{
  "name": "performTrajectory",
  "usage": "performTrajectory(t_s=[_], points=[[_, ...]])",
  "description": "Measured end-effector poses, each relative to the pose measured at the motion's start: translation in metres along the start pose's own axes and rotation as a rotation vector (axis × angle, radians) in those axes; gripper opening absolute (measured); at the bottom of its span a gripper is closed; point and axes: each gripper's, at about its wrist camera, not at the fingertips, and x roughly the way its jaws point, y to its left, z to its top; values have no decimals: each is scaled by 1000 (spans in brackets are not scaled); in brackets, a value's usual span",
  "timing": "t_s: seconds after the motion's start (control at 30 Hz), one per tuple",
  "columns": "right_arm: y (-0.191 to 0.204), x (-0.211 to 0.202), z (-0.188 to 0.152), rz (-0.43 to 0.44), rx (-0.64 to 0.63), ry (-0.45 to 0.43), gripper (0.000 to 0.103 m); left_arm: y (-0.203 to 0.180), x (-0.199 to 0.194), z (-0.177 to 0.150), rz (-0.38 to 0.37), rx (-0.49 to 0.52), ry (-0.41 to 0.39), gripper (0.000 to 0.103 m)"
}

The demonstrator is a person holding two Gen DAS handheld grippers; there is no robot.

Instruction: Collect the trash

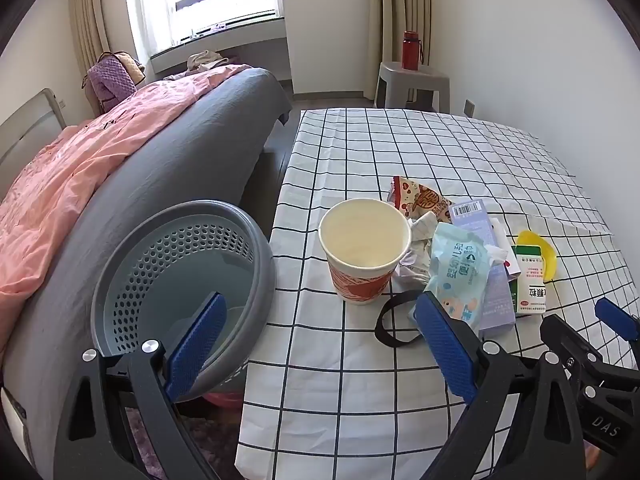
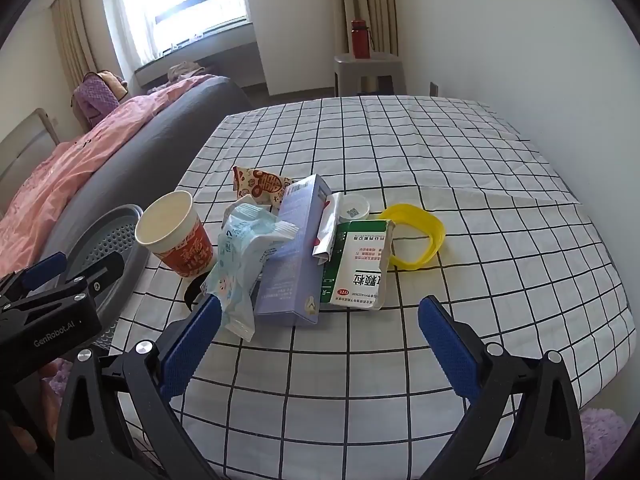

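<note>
Between the wide-spread blue ribbed pads of the left tongs [image 1: 320, 344], which hold nothing, lies bare checked cloth at the counter [image 1: 360, 400] edge; the left pad hangs over the round grey bin [image 1: 176, 272] with its perforated plastic wall, standing just beside the counter, and the right pad sits just before a soft pale-blue wipes packet [image 1: 460, 272] and a thin black loop [image 1: 390, 320] lying flat. Just beyond stands a paper cup [image 1: 364, 248], upright, with a cream inside and a red printed band, touching crumpled white paper [image 1: 416, 252]. The right tongs [image 2: 316, 348] are likewise spread apart and grip nothing, their pads low over the cloth with the trash heap just ahead: the wipes packet [image 2: 240, 268] near the left pad, a long lilac carton [image 2: 296, 248] lying flat beside it, and a dented green-and-white medicine box [image 2: 358, 264] leaning against it. Behind these sit a small round white lid [image 2: 353, 208], a red patterned wrapper [image 2: 260, 186] and a curved yellow plastic piece [image 2: 416, 236] beside the box. The cup [image 2: 176, 236] stands left of the heap, near the bin [image 2: 116, 240]. Farther off are a bed [image 1: 120, 168] with a pink quilt over a grey sheet, and a red bottle [image 2: 360, 39] on a grey stool [image 2: 368, 70].
</note>
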Motion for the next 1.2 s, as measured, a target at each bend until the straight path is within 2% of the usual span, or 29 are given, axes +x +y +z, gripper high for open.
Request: performTrajectory(t_s=[1.2], points=[[8, -16, -4, 16, -2, -33, 97, 8, -19, -6, 12, -27, -36, 91]])
